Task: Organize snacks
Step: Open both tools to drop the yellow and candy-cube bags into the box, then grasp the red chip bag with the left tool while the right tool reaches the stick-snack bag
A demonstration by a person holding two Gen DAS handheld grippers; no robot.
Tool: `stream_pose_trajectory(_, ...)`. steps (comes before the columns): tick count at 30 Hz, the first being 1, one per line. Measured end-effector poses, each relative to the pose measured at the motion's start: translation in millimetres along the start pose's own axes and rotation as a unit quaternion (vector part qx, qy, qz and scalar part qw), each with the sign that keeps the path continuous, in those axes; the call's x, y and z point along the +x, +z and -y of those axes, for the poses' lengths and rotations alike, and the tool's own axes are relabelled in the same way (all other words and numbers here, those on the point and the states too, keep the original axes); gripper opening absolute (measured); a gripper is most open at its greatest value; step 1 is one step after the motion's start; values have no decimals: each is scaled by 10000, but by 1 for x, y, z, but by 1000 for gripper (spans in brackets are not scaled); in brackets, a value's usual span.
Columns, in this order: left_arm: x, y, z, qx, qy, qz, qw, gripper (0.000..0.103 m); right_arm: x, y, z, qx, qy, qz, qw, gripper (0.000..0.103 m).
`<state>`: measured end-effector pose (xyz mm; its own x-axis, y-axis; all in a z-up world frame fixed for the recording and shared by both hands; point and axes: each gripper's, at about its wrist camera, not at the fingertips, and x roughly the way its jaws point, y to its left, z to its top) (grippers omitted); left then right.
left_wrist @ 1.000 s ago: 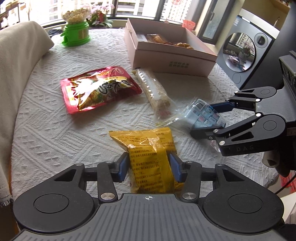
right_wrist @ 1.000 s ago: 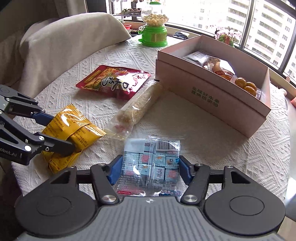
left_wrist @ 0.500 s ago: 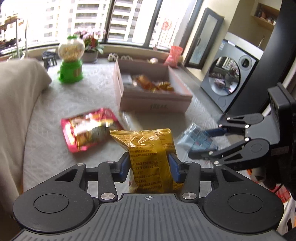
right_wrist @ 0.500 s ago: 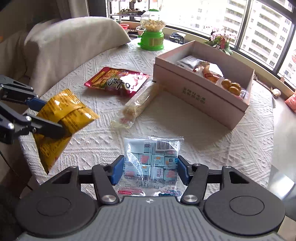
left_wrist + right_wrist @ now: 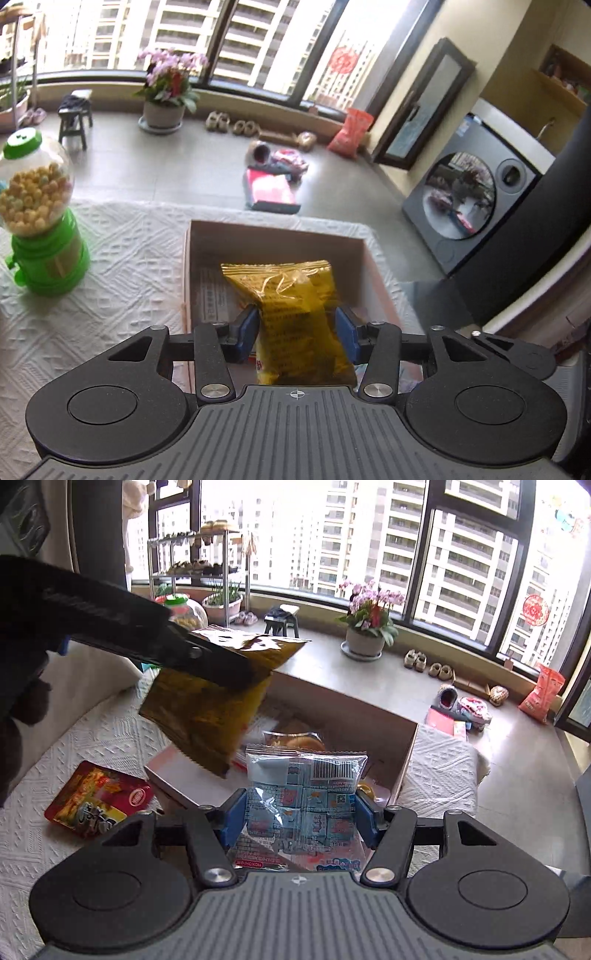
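— So, where was the yellow snack bag (image 5: 295, 306)?
— Clamped in the left claw (image 5: 297, 332), held over the open cardboard box (image 5: 365, 258).
— And the blue packet (image 5: 303, 805)?
— Pinched in the right claw (image 5: 301, 821), also over the box. Left lying on the tabletop (image 5: 74, 738): red snack bag (image 5: 96, 801).
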<state>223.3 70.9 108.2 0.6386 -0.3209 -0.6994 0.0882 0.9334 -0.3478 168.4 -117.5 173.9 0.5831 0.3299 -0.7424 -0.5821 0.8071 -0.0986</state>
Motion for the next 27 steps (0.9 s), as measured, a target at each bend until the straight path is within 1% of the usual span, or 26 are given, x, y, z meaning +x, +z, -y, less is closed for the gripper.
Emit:
stream_pose_trajectory(1, 9, -2, 0, 63, 36, -11, 10000, 51, 11, -1, 2, 40, -80, -142, 9999, 62)
stream_pose_trajectory(2, 14, -3, 1, 132, 24, 9, 9999, 51, 14, -2, 3, 31, -93, -159, 9998, 64)
stream_pose_trajectory(3, 15, -5, 2, 161, -33, 69, 9998, 51, 14, -6, 2, 1, -90, -117, 9999, 67)
stream_pose_trajectory(4, 15, -7, 1, 149, -90, 153, 9997, 51, 14, -7, 2, -6, -71, -101, 9999, 67)
stream_pose_trajectory(6, 4, -10, -4, 57, -99, 404, 9991, 51, 13, -8, 3, 27, -35, -78, 10000, 67)
stream_pose_trajectory(9, -18, -14, -19, -92, 85, 750, 9971, 51, 13, -10, 3, 58, 11, -83, 9999, 68)
stream_pose_trajectory(12, -45, -26, -42, -301, 269, 884, 9953, 51, 12, -12, 8, 185, 132, -76, 9997, 68)
stream_pose_trajectory(15, -67, -51, -67, -306, 379, 792, 9957, 51, 7, -15, 13, 483, 228, -17, 9986, 68)
stream_pose_trajectory(18, -77, -80, -89, -171, 811, 503, 9953, 51, -6, -20, 12, 582, 280, 92, 9979, 68)
stream_pose_trajectory(20, -80, -99, -106, -153, 1100, 231, 9935, 51, -15, -21, 1, 416, 234, 187, 9987, 68)
stream_pose_trajectory(22, -82, -113, -116, -178, 1147, 17, 9932, 51, -23, -22, -15, 155, 220, 290, 9992, 70)
stream_pose_trajectory(23, -85, -122, -122, -198, 1143, -87, 9932, 51, -27, -22, -25, 2, 323, 295, 9990, 70)
stream_pose_trajectory(24, -86, -128, -123, -202, 1137, -153, 9932, 51, -27, -22, -33, -105, 445, 268, 9986, 71)
stream_pose_trajectory(25, -89, -133, -124, -199, 1129, -106, 9934, 51, -28, -23, -44, -205, 561, 223, 9980, 72)
stream_pose_trajectory(26, -92, -138, -125, -208, 1142, -105, 9932, 51, -27, -23, -53, -297, 591, 202, 9976, 73)
stream_pose_trajectory(27, -94, -141, -124, -213, 1155, -124, 9930, 51, -24, -24, -63, -397, 582, 187, 9973, 79)
